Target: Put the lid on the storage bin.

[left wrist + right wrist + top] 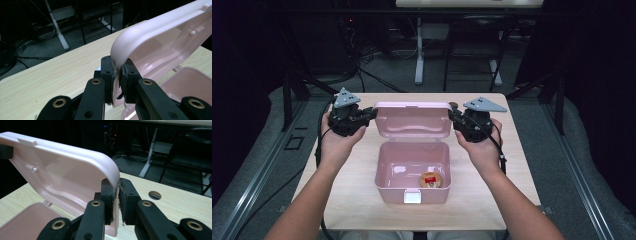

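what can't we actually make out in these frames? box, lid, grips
- Round snack in the pink box, high view: too small, its red label unreadable.
- Lid rim between the left gripper pads, left gripper view: covered by the jaws.
- Same at the right gripper, right gripper view.
- Box front latch, high view: glare washes out its detail.

box (412,172) pale pink | lid (413,120) pale pink | table (362,200) light woodgrain | grippers black

A light wood-grain table (362,200) is seen carrying an open pink box (412,172), with what looks like a cable hole (154,195) near one edge.
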